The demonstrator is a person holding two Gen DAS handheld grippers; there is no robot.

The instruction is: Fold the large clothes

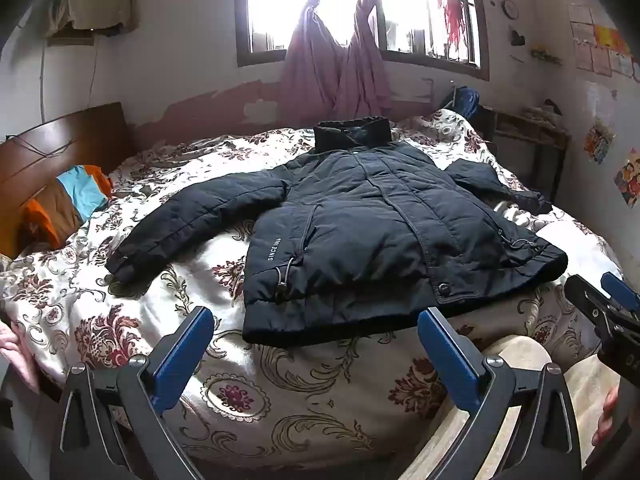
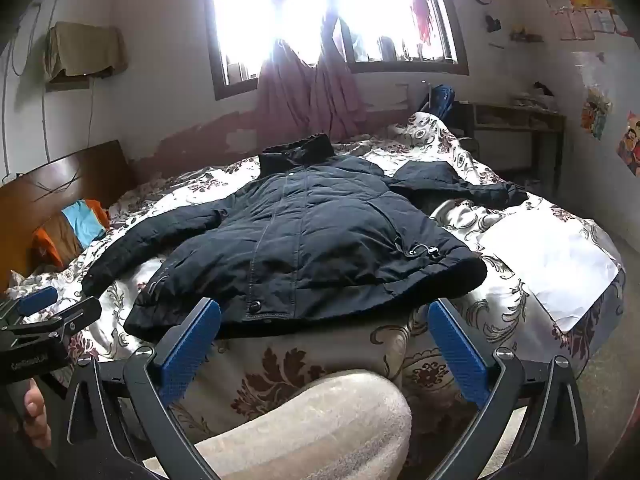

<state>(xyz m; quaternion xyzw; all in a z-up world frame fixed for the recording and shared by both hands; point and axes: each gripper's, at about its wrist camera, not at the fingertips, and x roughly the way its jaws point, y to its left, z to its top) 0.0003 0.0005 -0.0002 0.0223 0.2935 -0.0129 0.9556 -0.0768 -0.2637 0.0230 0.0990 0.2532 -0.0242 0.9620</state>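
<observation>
A dark navy padded jacket lies front up on the floral bedspread, collar toward the window, both sleeves spread outward. Its left sleeve stretches toward the headboard; the other sleeve lies toward the far right. My left gripper hovers wide open just short of the jacket's hem, nothing between its blue pads. My right gripper is also wide open, near the hem's middle snap, holding nothing. Each gripper shows at the edge of the other's view, the right gripper and the left gripper.
A wooden headboard with an orange, brown and blue pillow is at the left. A window with tied pink curtains is behind the bed. A desk stands at the far right. The person's knee in pale fleece is below.
</observation>
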